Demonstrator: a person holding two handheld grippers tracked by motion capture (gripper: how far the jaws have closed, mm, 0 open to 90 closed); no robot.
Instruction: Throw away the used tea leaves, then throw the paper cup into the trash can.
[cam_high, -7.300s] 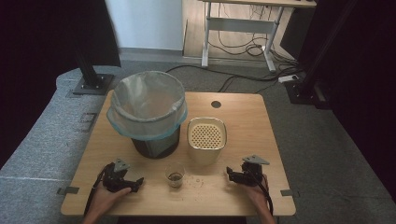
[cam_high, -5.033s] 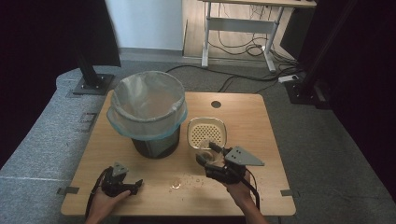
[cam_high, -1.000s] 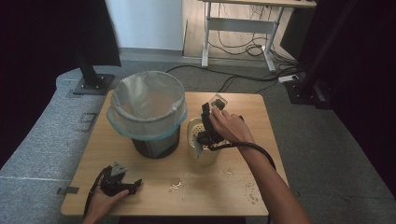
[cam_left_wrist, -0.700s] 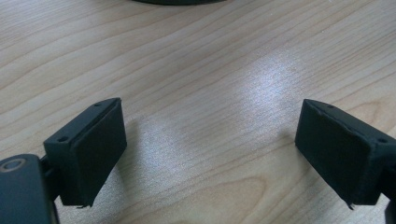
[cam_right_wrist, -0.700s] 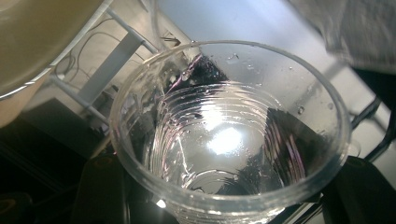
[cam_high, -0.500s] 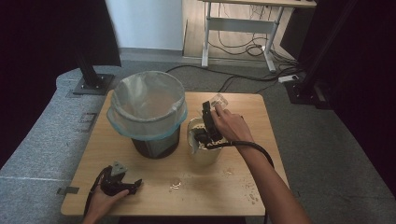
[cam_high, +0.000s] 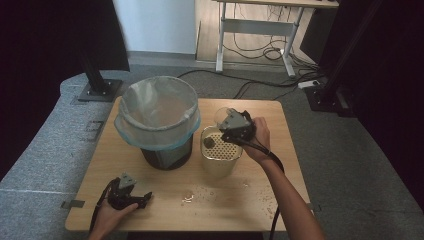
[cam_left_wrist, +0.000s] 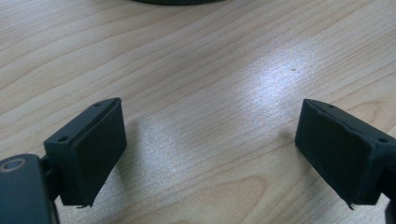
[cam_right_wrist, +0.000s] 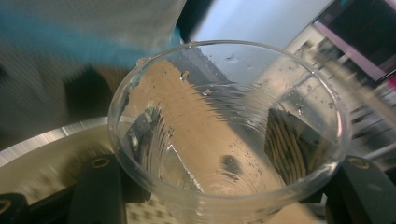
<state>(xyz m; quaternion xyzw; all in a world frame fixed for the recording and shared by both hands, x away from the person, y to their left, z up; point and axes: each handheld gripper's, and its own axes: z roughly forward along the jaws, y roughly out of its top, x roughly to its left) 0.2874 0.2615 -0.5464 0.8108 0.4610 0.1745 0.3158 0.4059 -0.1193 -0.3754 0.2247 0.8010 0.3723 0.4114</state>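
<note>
Work in hand: the right gripper (cam_high: 231, 131) holds a small clear glass cup (cam_right_wrist: 224, 130) above the cream canister with a perforated top (cam_high: 221, 156), beside the bin lined with a plastic bag (cam_high: 159, 120).
Cup position: it is tilted, its mouth turned toward the gripper's camera; inside I see only drops, no liquid. A dark lump (cam_high: 208, 142) lies on the perforated top.
Right gripper: its jaws have just been opening slightly, but the 2 black pads press on the cup wall, 1 on each side, so the grip holds.
Left gripper (cam_high: 126, 192): it rests on the wooden table (cam_high: 165, 220) near the front edge, jaws wide apart, nothing between them.
How the cup will handle: I judge it light, stiff and fragile; the wet smooth wall is probably slippery.
Where to hold: across the lower wall, with moderate pressure; too much force could crack it, too little lets it slide.
Table: some spilled drops (cam_high: 192, 196) lie in front of the canister.
</note>
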